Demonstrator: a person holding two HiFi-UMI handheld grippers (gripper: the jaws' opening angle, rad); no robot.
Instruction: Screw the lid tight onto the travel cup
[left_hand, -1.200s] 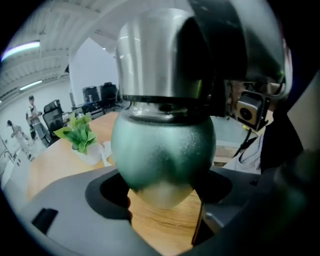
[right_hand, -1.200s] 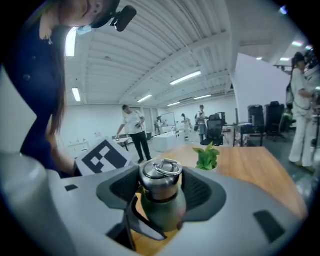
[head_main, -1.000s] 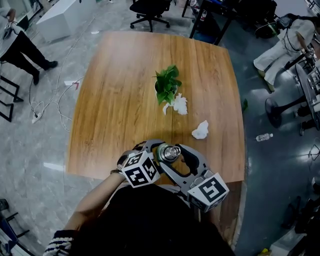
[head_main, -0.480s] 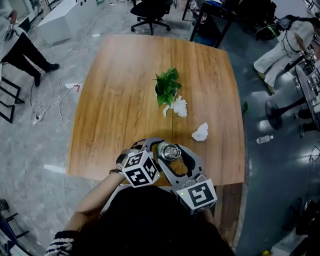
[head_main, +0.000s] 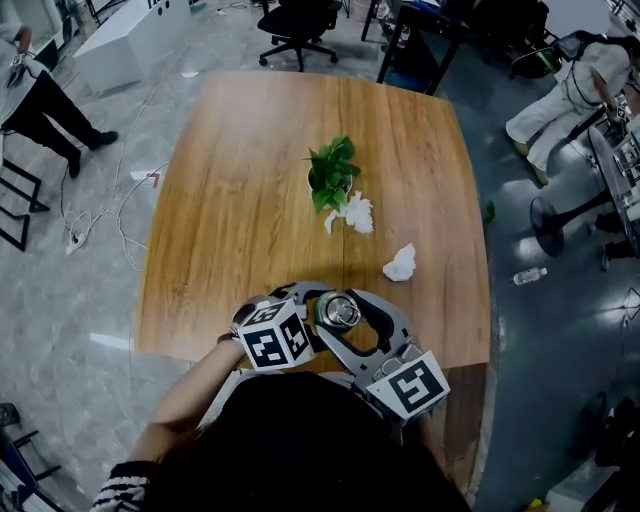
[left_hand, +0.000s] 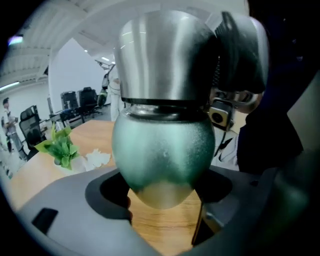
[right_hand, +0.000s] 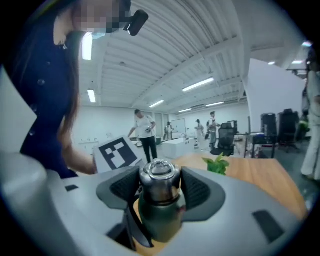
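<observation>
A green travel cup (head_main: 338, 312) with a steel lid is held over the wooden table's near edge, between both grippers. In the left gripper view my left gripper (left_hand: 162, 197) is shut on the cup's rounded green body (left_hand: 162, 150), and the steel lid (left_hand: 167, 60) fills the upper part of the view. In the right gripper view my right gripper (right_hand: 159, 186) is shut on the steel lid (right_hand: 159, 176), its ribbed pads (right_hand: 197, 191) pressed on both sides, with the green body (right_hand: 161, 217) below. In the head view both marker cubes sit near the person's body.
A small potted plant (head_main: 332, 172) stands mid-table, with crumpled tissue (head_main: 356, 212) beside it and another wad (head_main: 400, 262) closer in. The wooden table (head_main: 230, 200) stretches ahead. Office chairs (head_main: 295, 20) and people stand around the room.
The right gripper's marker cube swung a little left and then back right around the lid. The cup and left gripper stayed almost in place.
</observation>
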